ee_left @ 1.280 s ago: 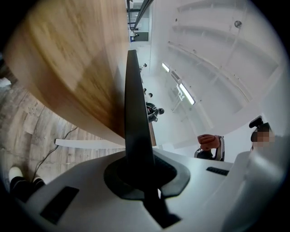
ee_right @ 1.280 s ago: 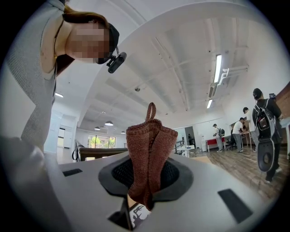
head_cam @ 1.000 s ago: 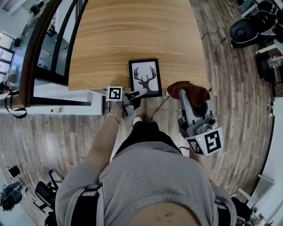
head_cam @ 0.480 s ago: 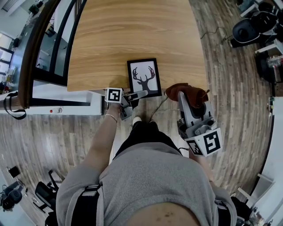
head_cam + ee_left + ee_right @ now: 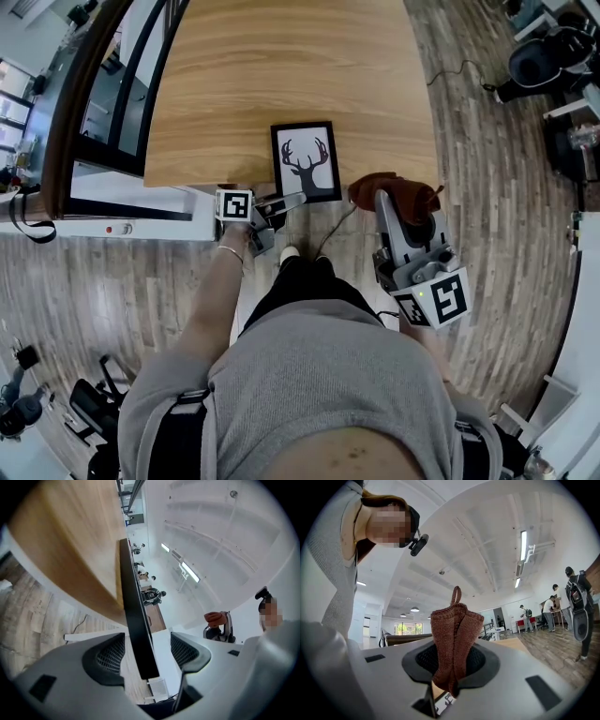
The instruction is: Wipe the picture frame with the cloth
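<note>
The black picture frame with a deer print lies flat at the near edge of the wooden table. My left gripper reaches its near edge from the left. In the left gripper view the frame's dark edge stands between the pads with a gap on both sides; the jaws have just been opening, and the left gripper is open. My right gripper, just right of the frame, is shut on a rust-brown knitted cloth. The cloth sticks up out of the right gripper.
A dark railing with glass runs along the table's left side. Office chairs stand on the wood floor at the far right. A cable hangs below the table's edge. Several people stand far off in the right gripper view.
My left gripper has slid a little left along the frame's near edge, and the frame stays flat on the table. The right gripper and cloth have not moved.
</note>
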A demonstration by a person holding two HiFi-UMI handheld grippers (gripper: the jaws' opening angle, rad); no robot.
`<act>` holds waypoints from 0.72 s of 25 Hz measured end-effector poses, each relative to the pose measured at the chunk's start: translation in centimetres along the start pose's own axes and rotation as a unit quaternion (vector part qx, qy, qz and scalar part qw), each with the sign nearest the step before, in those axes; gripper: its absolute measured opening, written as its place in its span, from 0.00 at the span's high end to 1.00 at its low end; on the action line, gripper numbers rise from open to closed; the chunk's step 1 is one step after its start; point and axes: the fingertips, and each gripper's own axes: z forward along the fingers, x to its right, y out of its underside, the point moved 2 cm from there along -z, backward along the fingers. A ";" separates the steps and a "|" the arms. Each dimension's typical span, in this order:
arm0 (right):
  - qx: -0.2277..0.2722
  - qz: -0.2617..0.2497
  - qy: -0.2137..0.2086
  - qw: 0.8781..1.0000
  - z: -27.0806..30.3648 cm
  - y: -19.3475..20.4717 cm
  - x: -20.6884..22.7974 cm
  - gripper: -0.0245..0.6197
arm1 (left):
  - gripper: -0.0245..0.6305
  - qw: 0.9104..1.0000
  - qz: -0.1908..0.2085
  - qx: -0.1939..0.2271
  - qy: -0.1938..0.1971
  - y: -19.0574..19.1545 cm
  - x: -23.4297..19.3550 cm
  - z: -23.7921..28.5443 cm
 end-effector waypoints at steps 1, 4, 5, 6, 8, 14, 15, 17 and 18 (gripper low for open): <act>0.002 0.000 -0.002 1.000 -0.1 -0.1 0.0 0.81 | 0.53 1.000 0.001 0.008 -0.011 0.1 -0.1 -0.6; 0.007 0.001 -0.006 1.000 -0.6 -0.4 0.0 0.81 | 0.53 0.998 -0.015 0.059 -0.009 0.4 0.7 -2.5; 0.010 0.002 -0.007 1.000 -0.7 -0.5 0.0 0.81 | 0.53 0.997 -0.015 0.076 -0.014 0.6 0.9 -3.2; 0.012 0.002 -0.008 1.000 -0.9 -0.7 0.0 0.81 | 0.53 0.996 -0.005 0.088 -0.033 0.7 0.9 -4.1; 0.017 0.002 -0.013 1.000 -1.1 -1.0 0.0 0.81 | 0.53 0.992 0.011 0.103 -0.073 0.8 1.3 -5.5; 0.023 -0.002 -0.024 0.999 -1.8 -1.4 -0.3 0.81 | 0.53 0.972 0.137 0.100 -0.162 -0.3 6.7 -6.6; 0.023 -0.004 -0.025 0.999 -1.9 -1.5 -0.5 0.81 | 0.53 0.967 0.165 0.096 -0.166 -0.3 8.3 -5.9; 0.025 -0.007 -0.029 0.999 -2.0 -1.7 -0.7 0.81 | 0.53 0.956 0.220 0.100 -0.164 -0.6 11.9 -4.3; 0.028 -0.009 -0.030 0.999 -2.1 -1.9 -0.7 0.81 | 0.53 0.950 0.246 0.108 -0.161 -0.9 13.7 -3.5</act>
